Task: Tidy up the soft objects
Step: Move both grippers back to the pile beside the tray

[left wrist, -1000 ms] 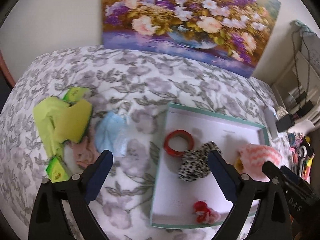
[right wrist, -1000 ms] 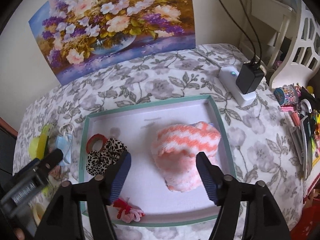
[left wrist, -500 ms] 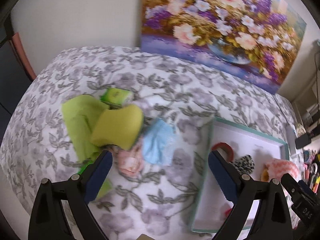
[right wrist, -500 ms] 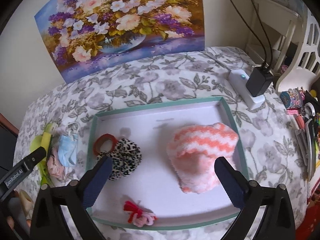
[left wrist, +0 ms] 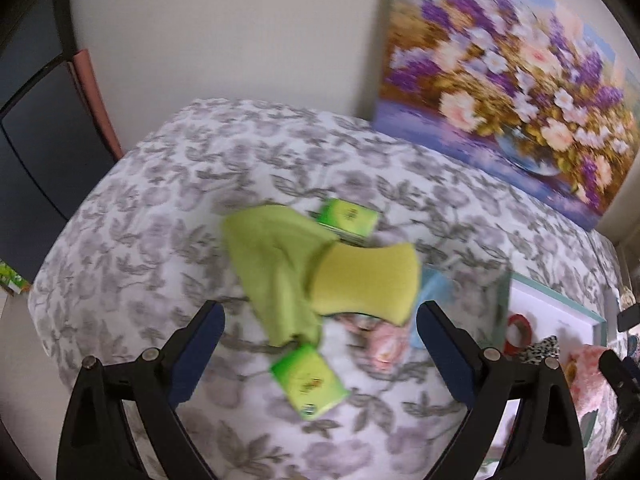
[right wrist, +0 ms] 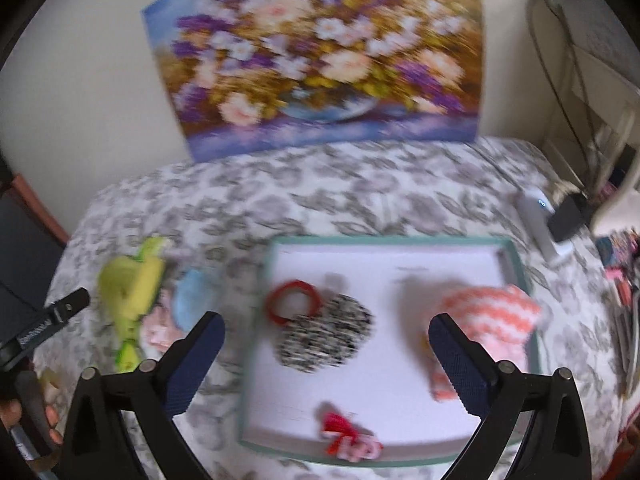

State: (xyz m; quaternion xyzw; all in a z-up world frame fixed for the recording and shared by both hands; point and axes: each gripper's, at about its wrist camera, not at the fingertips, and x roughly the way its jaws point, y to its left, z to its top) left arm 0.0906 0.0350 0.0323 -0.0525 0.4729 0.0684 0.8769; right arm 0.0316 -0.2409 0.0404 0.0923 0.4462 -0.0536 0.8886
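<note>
Both views are showing a shift since a second ago: the left gripper (left wrist: 318,334) is now hanging over the pile instead of the tray, jaws released and holding nothing, above a yellow sponge (left wrist: 366,284), a green cloth (left wrist: 272,264) and two green packets (left wrist: 308,380) on the floral-covered bench (left wrist: 160,200). From the right wrist, the right gripper (right wrist: 326,350) is standing released after just opening, with nothing between its jaws, while the striped knit piece (right wrist: 492,312) is lying free in the tray (right wrist: 516,264) beside a leopard scrunchie (right wrist: 324,336).
</note>
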